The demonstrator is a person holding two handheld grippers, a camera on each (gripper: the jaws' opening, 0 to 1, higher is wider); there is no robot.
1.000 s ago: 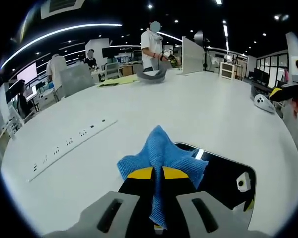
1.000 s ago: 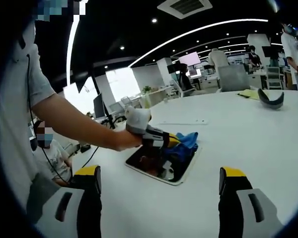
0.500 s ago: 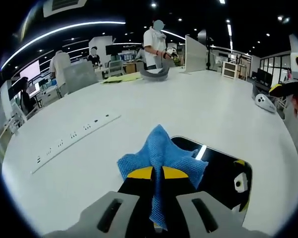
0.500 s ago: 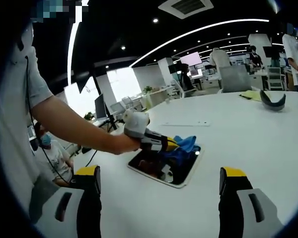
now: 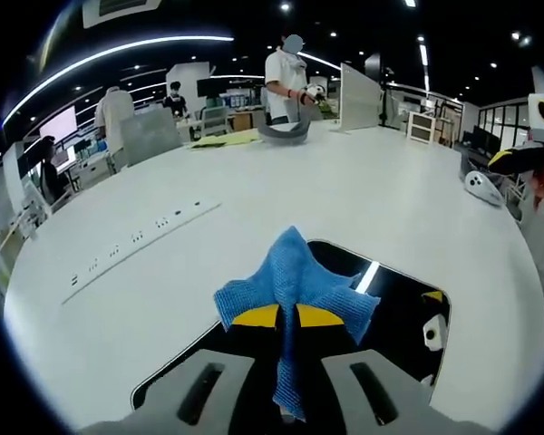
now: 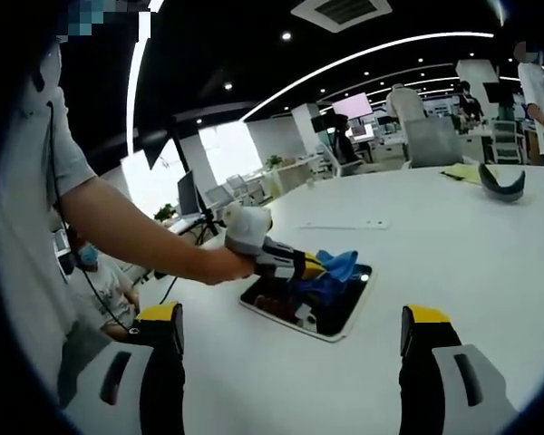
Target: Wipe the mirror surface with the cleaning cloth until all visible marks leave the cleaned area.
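Tabletop stretched white and wide on every side of the one mirror, which lay flat well in from the edges, with bare room all round it. One blue cleaning cloth sat bunched on the mirror's near-left part, pinched between the left gripper jaws, which were closed tight on it. In the right gripper view the same left gripper reached in from the left, pressing the cloth onto the mirror. The right gripper hung apart on the near side, its jaws spread wide with nothing between them. One long power strip lay on the left, and one dark curved headset sat at the far edge.
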